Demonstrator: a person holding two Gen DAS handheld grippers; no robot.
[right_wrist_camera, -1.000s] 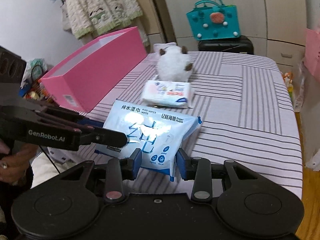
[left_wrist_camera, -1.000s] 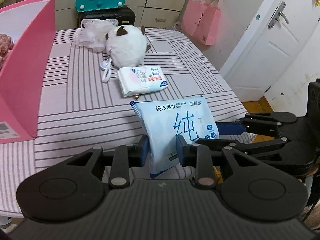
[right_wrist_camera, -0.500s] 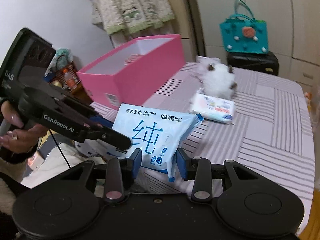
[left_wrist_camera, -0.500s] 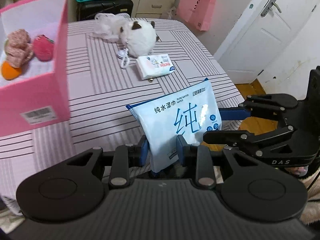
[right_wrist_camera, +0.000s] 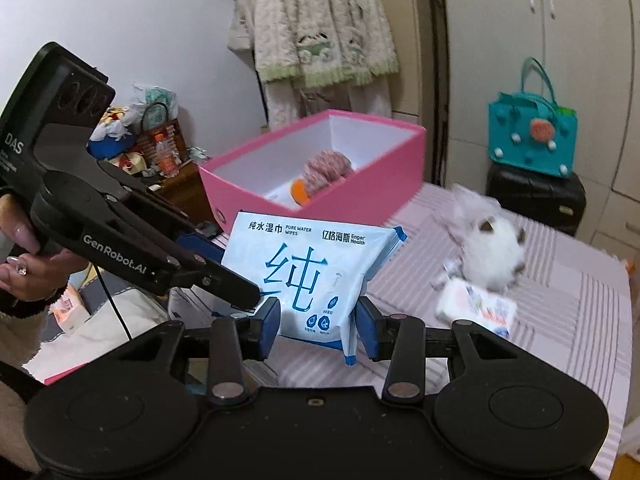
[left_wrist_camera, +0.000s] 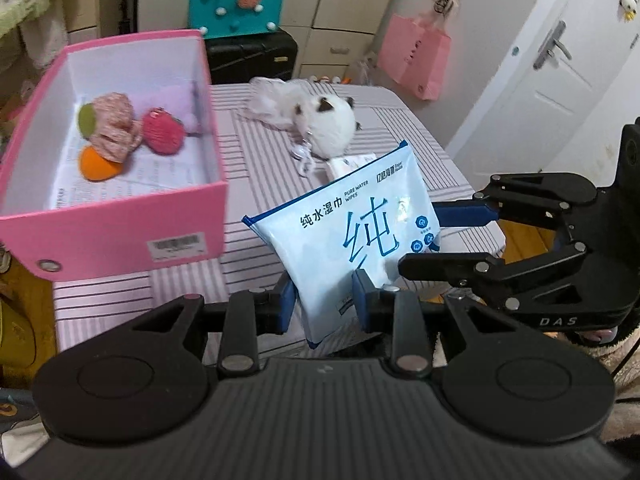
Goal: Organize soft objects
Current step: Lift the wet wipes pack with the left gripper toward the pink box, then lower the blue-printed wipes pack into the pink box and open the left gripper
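In the left wrist view, my left gripper (left_wrist_camera: 324, 304) clamps the glossy, flat blue wipes pack (left_wrist_camera: 352, 232) at frame centre. The pink box (left_wrist_camera: 120, 236), before at far left, now shows its inside.

In the right wrist view, my right gripper (right_wrist_camera: 318, 326) pinches the pack (right_wrist_camera: 308, 276) too, lifted higher than before, tilted.

Box (left_wrist_camera: 120, 236) top: open, free room at near end.
Box far end: filled by plush toys (left_wrist_camera: 120, 136).
Table (left_wrist_camera: 256, 160) strip beside box: bare stripes.
Table right side: blocked by white plush (left_wrist_camera: 328, 124), small pack (right_wrist_camera: 476, 308).
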